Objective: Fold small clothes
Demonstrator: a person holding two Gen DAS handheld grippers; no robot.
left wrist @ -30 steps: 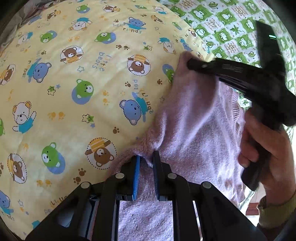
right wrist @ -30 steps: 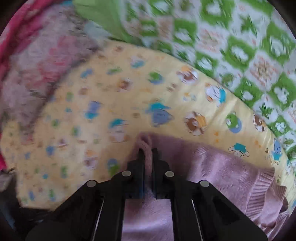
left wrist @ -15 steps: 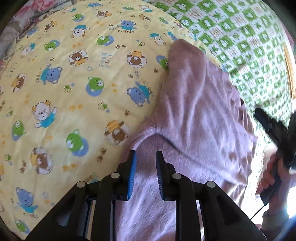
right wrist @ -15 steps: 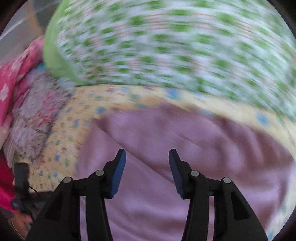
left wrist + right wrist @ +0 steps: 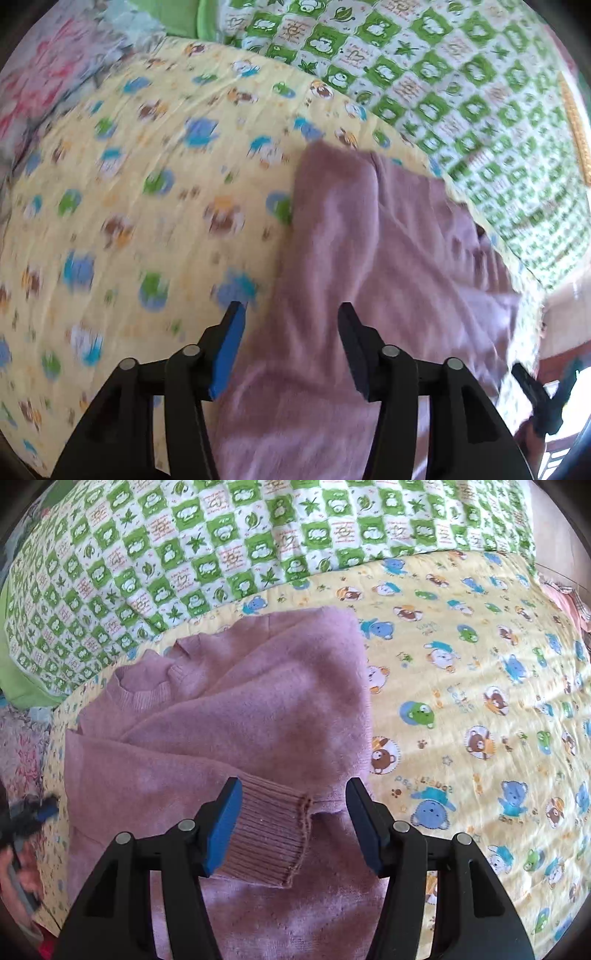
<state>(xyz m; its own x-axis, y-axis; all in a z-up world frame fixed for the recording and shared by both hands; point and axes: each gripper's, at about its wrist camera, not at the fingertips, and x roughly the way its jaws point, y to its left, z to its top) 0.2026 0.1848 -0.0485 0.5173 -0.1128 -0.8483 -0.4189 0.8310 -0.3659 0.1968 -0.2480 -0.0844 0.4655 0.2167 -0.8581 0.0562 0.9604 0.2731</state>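
Note:
A small mauve knitted sweater (image 5: 236, 716) lies partly folded on a yellow bear-print quilt (image 5: 480, 701), one sleeve laid across its body. The sleeve's ribbed cuff (image 5: 269, 834) sits just under my right gripper (image 5: 293, 801), whose jaws are opening, above the cloth and holding nothing. In the left wrist view the same sweater (image 5: 369, 258) stretches away from my left gripper (image 5: 290, 325). Its jaws are opening too, over the sweater's edge, with no cloth pinched. The right gripper (image 5: 539, 391) shows at the lower right of that view; the left gripper (image 5: 26, 819) is a blur at the other view's left edge.
A green and white checked quilt (image 5: 221, 554) lies bunched along the far side of the yellow one. Pink floral bedding (image 5: 55, 74) sits beyond the yellow quilt's far left. Bare yellow quilt (image 5: 129, 221) spreads to the left of the sweater.
Both grippers were shut on the sweater's cloth a second ago and have let go and opened. The right gripper swung away across the sweater to the sleeve cuff; the left one lifted.

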